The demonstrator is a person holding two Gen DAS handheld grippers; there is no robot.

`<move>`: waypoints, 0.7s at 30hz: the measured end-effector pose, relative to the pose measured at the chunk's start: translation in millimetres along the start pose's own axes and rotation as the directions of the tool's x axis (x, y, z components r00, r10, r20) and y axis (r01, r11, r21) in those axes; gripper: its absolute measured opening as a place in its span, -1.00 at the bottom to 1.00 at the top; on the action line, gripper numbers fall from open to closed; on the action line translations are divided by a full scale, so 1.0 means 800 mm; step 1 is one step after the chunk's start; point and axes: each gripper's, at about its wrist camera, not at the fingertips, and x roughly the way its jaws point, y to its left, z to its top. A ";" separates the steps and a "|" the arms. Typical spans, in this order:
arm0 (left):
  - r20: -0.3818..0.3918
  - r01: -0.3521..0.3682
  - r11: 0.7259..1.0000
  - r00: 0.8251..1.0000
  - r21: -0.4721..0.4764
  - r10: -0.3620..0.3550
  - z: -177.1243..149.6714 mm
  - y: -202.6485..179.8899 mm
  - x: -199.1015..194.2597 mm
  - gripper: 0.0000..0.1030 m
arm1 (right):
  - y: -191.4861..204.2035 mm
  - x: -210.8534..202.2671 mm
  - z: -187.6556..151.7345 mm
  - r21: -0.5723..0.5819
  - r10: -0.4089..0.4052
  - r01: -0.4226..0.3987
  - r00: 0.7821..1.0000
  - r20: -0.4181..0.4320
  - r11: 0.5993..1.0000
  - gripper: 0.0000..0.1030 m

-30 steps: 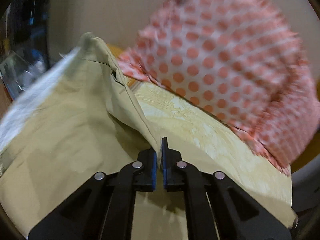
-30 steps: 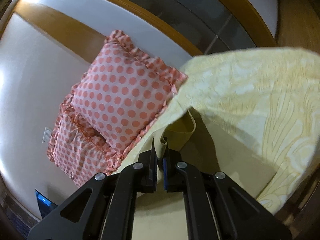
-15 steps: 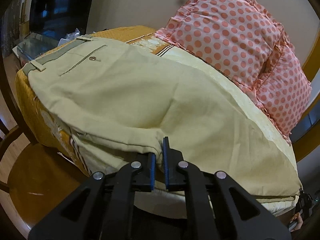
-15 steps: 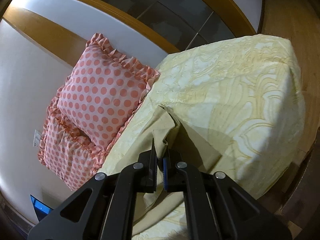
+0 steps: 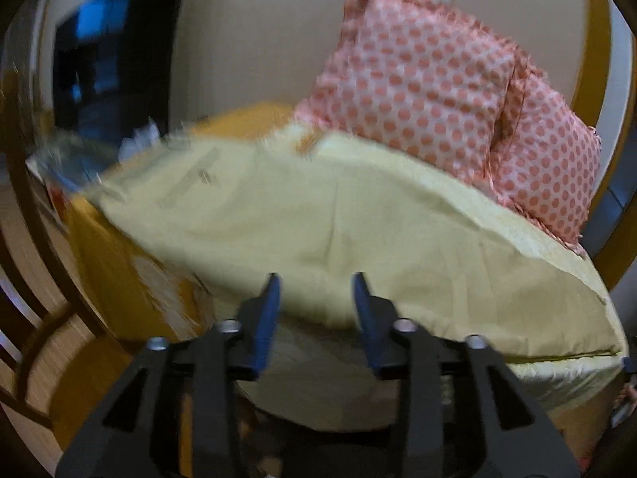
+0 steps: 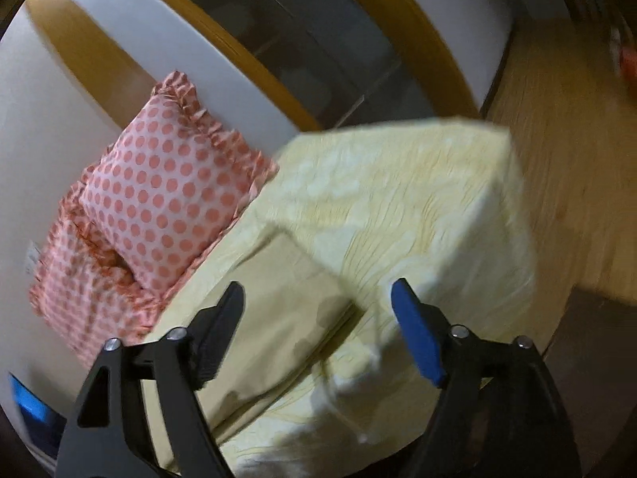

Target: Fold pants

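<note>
The beige pants lie spread flat along the yellow bed cover. The waistband and a back pocket are at the far left in the left wrist view. The leg end shows in the right wrist view, lying flat on the cover. My left gripper is open and empty just in front of the pants' near edge. My right gripper is wide open and empty above the leg end.
Two pink polka-dot pillows lean against the wall behind the bed; they also show in the right wrist view. A wooden chair stands at the left of the bed. Wooden floor lies beyond the bed's right corner.
Both grippers have opened and let go of the pants, which now lie flat on the bed. Both grippers have pulled back a little; the views are blurred by motion.
</note>
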 end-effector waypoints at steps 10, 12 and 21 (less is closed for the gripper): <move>0.037 -0.048 0.999 0.998 0.019 0.047 0.025 -0.001 0.042 0.23 | 0.034 0.015 -0.047 -0.129 0.049 -0.058 0.996 -0.072 0.990 -0.08; 0.004 -0.058 0.998 0.998 0.011 0.058 0.021 0.004 0.060 0.23 | 0.037 0.014 -0.052 -0.141 0.072 -0.081 0.995 -0.066 0.987 -0.14; -0.038 -0.041 0.999 0.998 -0.019 0.041 -0.002 0.018 0.084 0.42 | 0.024 0.033 -0.038 -0.007 0.190 -0.190 0.982 -0.012 0.982 -0.91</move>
